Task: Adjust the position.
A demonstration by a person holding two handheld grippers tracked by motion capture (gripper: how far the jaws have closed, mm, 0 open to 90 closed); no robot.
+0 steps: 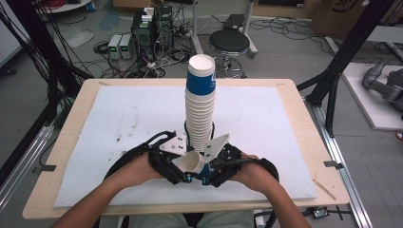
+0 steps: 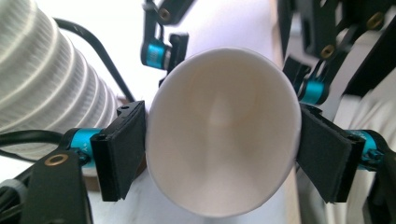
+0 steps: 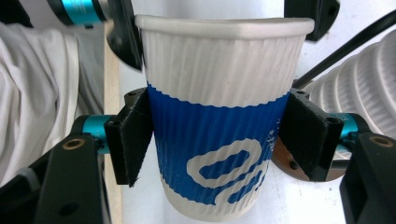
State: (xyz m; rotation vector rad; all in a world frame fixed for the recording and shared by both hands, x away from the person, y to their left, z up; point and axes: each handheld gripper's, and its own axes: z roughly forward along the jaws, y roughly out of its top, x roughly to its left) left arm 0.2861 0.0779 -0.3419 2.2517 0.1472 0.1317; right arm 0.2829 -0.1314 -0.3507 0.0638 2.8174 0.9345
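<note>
A single paper cup (image 1: 192, 163), white with a blue band, lies on its side between both grippers near the table's front edge. My left gripper (image 2: 222, 154) has its pads against the cup's rim (image 2: 219, 135) on both sides, and I look straight into the mouth. My right gripper (image 3: 219, 144) is shut on the cup's blue ribbed body (image 3: 215, 130). A tall stack of nested paper cups (image 1: 200, 104) stands upright just behind the grippers, and its white ribbed side (image 2: 46, 84) rises close beside the left gripper.
A white foam mat (image 1: 133, 118) covers the wooden table (image 1: 304, 123). A person's forearms come in from the bottom. Behind the table on the floor are a black stool (image 1: 229, 42), electronics boxes (image 1: 145, 31) and many cables.
</note>
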